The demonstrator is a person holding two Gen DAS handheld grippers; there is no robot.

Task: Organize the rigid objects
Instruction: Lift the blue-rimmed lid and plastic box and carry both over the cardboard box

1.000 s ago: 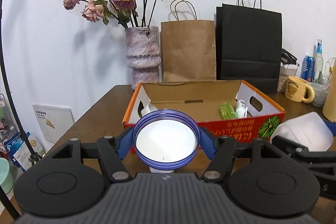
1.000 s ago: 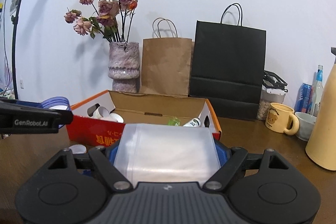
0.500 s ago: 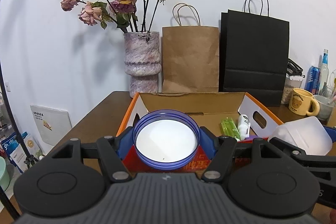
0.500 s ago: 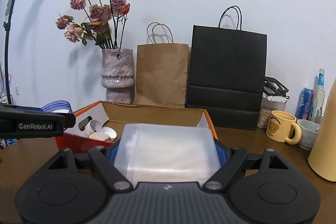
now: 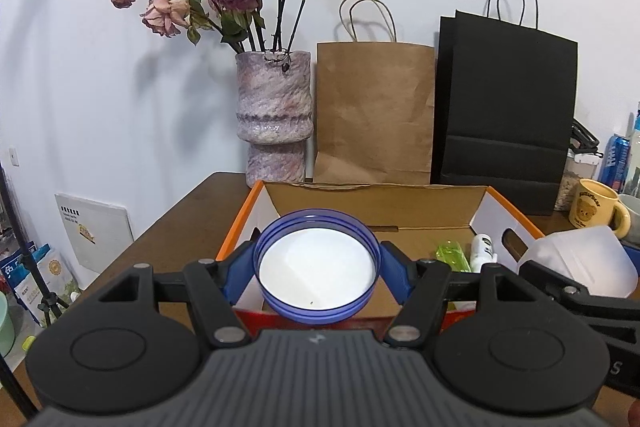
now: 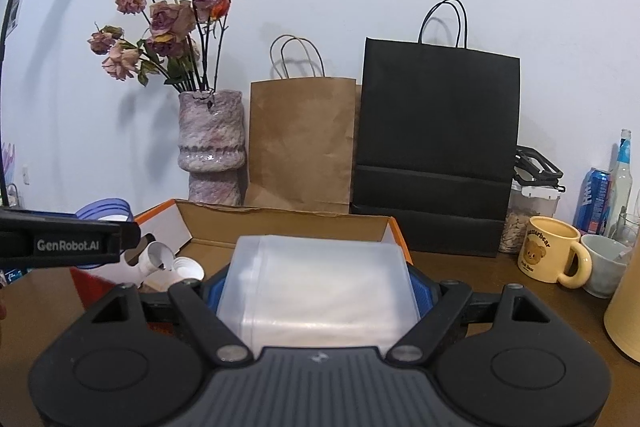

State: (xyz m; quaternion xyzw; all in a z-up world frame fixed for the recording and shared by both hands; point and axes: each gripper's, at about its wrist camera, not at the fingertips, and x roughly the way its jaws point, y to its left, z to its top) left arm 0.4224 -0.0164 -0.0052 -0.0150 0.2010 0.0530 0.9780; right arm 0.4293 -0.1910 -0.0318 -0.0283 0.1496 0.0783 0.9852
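Observation:
My left gripper (image 5: 317, 267) is shut on a round blue lid (image 5: 317, 263) with a white inside, held above the front left of the open cardboard box (image 5: 380, 197). My right gripper (image 6: 320, 283) is shut on a translucent plastic container (image 6: 320, 283), held above the box's (image 6: 280, 219) right part. The container also shows in the left wrist view (image 5: 580, 259), and the lid in the right wrist view (image 6: 106, 209). In the box lie a green item (image 5: 452, 255), a small white bottle (image 5: 482, 247) and white cups (image 6: 176, 265).
Behind the box stand a vase of dried roses (image 5: 274, 119), a brown paper bag (image 5: 374, 111) and a black paper bag (image 5: 506, 107). A yellow bear mug (image 6: 550, 255), a grey cup (image 6: 604, 263), a blue can (image 6: 594, 199) and a jar (image 6: 528, 215) stand at the right.
Both grippers have risen and moved forward over the box with their objects still held. The box now lies lower and closer in both views.

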